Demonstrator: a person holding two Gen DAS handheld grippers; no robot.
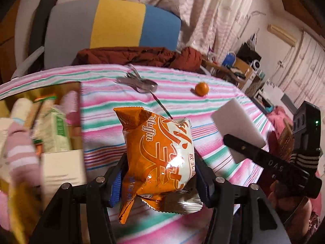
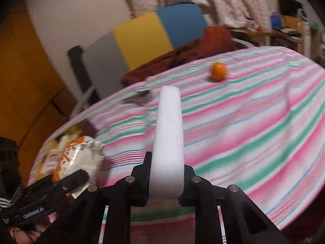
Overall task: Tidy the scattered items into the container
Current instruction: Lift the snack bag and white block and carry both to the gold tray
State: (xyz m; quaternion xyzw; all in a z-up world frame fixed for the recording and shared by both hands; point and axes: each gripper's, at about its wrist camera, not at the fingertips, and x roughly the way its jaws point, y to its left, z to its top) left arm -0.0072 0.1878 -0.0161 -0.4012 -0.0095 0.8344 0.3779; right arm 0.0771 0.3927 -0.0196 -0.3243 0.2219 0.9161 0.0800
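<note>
An orange and white muffin snack bag hangs above the striped cloth, with my left gripper shut on its lower half. The same bag shows at the left of the right wrist view, along with the left gripper's black body. My right gripper is shut on a white foam sponge that stands up between its fingers; the sponge also appears at the right of the left wrist view. The container, a box at the left, holds socks, a green carton and other items. A small orange lies on the cloth.
A coiled grey cable and a thin stick lie on the striped tablecloth. Behind the table stands a chair with a grey, yellow and blue back and a dark red garment. A cluttered desk is at the far right.
</note>
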